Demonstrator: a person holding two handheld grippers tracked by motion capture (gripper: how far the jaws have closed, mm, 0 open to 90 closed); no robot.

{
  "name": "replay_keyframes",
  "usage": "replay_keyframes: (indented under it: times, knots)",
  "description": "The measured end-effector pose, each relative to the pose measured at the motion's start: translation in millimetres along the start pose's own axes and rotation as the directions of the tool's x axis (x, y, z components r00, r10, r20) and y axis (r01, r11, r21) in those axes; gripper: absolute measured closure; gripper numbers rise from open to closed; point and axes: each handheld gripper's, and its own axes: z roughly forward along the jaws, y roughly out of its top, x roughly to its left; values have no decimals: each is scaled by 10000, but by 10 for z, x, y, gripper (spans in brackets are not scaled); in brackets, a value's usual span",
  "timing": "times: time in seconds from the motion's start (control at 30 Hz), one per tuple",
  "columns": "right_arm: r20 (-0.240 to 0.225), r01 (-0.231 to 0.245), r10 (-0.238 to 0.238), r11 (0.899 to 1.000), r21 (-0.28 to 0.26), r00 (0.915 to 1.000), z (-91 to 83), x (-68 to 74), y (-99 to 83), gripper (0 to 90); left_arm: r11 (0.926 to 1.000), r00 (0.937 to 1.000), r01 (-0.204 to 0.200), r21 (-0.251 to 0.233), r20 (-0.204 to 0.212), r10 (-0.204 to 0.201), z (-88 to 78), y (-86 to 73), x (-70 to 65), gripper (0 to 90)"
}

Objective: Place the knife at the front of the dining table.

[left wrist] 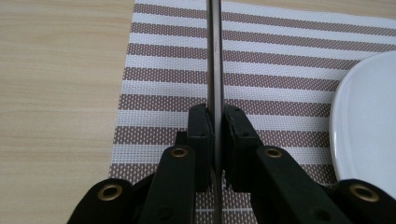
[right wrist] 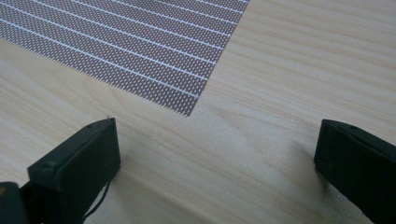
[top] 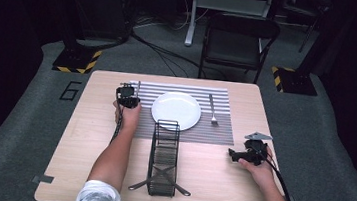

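The left claw [left wrist: 215, 122] is clamped on a thin metal knife [left wrist: 215, 60], its two black jaws pressed flat against either side of the blade-like strip, which runs straight ahead from between them over the striped mat [left wrist: 159, 74]. In the high view that claw [top: 127, 96] sits at the mat's left edge, with the knife [top: 138, 87] pointing away from the person, just beside the white plate [top: 176, 110] but apart from it. A fork [top: 213, 109] already lies on the mat on the plate's other side, so the step in hand looks like laying the knife at the plate's left to finish a place setting. Whether the knife already rests on the mat or hangs just above it cannot be told. The next move would call for lowering it flat and parallel to the mat's stripes' end, then spreading the jaws and drawing the claw back without dragging the knife askew or nudging the plate. The right claw [top: 241, 155] rests wide and empty over the bare surface [right wrist: 289, 84] near the mat's right corner, its jaws well apart with nothing between them. A black wire rack [top: 164, 157] stands between the two forearms, near the plate's front rim.
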Motion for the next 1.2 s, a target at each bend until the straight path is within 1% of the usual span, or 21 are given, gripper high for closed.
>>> replay_keyframes:
  times: [0.1,0.17,0.23,0.27,0.33,0.5,0.63,0.67,0.7,0.8,0.83,0.97,1.2]
  knots:
    - [0,2,-2,10000,0,10000,0,0,0,0,10000,10000,25,-13,14,-25,32,-14,-23,825]
    - [3,2,-2,10000,1,10000,0,0,0,0,9999,10000,-70,76,16,70,48,-11,-33,825]
    - [2,-2,2,10000,2,10000,0,0,0,0,10000,10000,-33,38,35,33,61,-6,-58,825]
    - [1,-1,1,10000,-1,10000,0,0,0,0,9999,9999,-157,15,32,157,62,-1,-68,825]
    - [0,0,0,10000,1,10000,0,0,0,0,9998,9998,-190,-20,26,190,67,12,-86,825]
    - [0,-1,1,10000,1,10000,0,0,0,0,9999,9998,-168,17,53,168,114,16,-99,824]
    - [2,1,-1,10000,-1,10000,0,0,0,0,9996,9996,-272,82,61,272,158,-7,-109,824]
    - [-2,3,-3,10000,1,10000,0,0,0,0,9997,9997,-220,119,46,220,165,-11,-113,824]
    - [3,2,-2,10000,1,10000,0,0,0,0,9997,9997,-244,56,53,244,166,-12,-113,824]
    - [-4,4,-4,10000,0,10000,0,0,0,0,9995,9996,-282,145,73,281,172,-3,-114,823]
    - [-3,1,-1,10000,3,10000,0,0,0,0,9997,9998,-162,155,79,161,172,-3,-111,823]
    - [-7,12,-12,10000,3,10000,0,-1,0,0,9996,9997,-220,188,103,218,176,-1,-104,820]
    - [-8,9,-9,10000,3,10000,0,-1,0,0,9998,9997,-107,182,199,103,178,0,-89,817]
